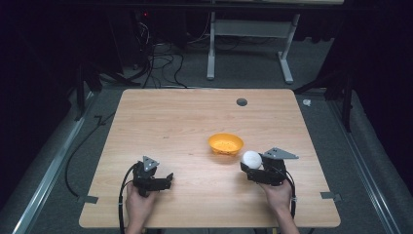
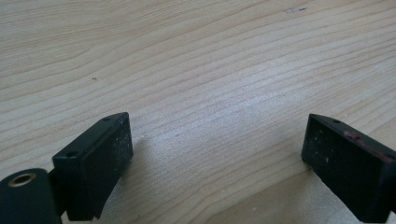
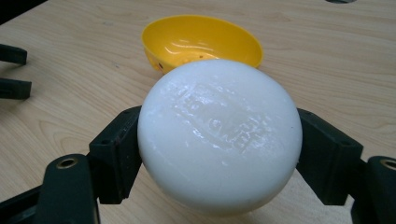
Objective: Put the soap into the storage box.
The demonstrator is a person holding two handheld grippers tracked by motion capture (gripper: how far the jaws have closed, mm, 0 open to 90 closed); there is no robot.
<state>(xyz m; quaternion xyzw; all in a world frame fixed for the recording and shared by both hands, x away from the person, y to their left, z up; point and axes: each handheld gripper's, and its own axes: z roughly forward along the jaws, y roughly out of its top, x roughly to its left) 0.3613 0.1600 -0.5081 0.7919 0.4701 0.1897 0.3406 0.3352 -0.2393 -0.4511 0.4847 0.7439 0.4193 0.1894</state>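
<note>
A white rounded bar of soap [image 3: 219,135] sits between the two black jaws of my right gripper [image 3: 219,154], which is shut on it; both pads press its sides. In the high view the soap [image 1: 252,158] is held just right of and below a small yellow bowl [image 1: 225,143], a little above the wooden table [image 1: 170,122]. From the right gripper view the empty yellow bowl [image 3: 201,39] lies just beyond the soap. My left gripper [image 1: 165,181] rests low at the table's front left, and its jaws [image 2: 215,158] stand wide apart over bare wood with nothing between them.
A dark round cable hole [image 1: 241,102] marks the table's far right part. Grey tape tabs [image 1: 331,196] stick at the front corners. Beyond the far edge are cables [image 1: 160,63] on the floor and a white table frame [image 1: 251,44].
</note>
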